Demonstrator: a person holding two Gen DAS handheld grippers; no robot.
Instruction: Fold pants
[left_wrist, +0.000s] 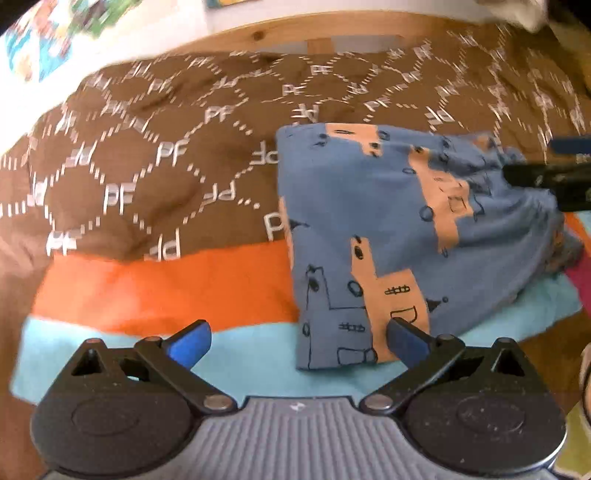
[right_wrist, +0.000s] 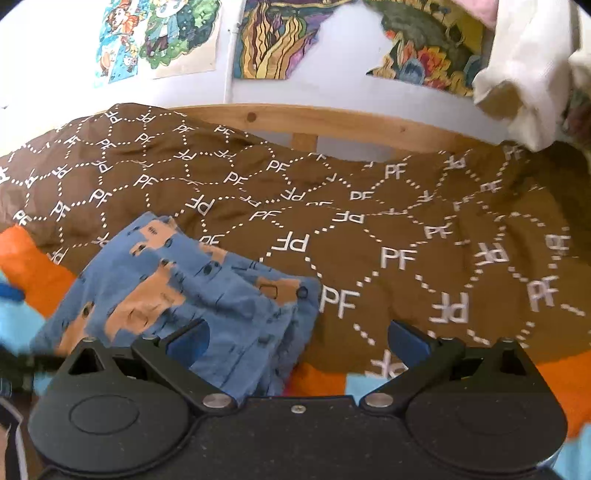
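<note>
Blue pants (left_wrist: 399, 236) printed with tan animal shapes lie folded into a compact stack on the bed, its layered edges showing in the right wrist view (right_wrist: 207, 291). My left gripper (left_wrist: 299, 341) is open just in front of the stack's near edge, its right pad (left_wrist: 406, 341) over the fabric corner and nothing held between the jaws. My right gripper (right_wrist: 299, 341) is open too, with the left pad (right_wrist: 188, 341) above the stack's right side. The right gripper's black body (left_wrist: 554, 173) shows at the pants' far right in the left wrist view.
A brown quilt (right_wrist: 369, 229) with white PF lettering covers the bed, with orange (left_wrist: 166, 288) and light blue (left_wrist: 240, 354) stripes near me. A wooden bed rail (right_wrist: 332, 125) runs behind it. Posters (right_wrist: 159, 37) hang on the wall; a cream cloth (right_wrist: 532, 81) hangs at upper right.
</note>
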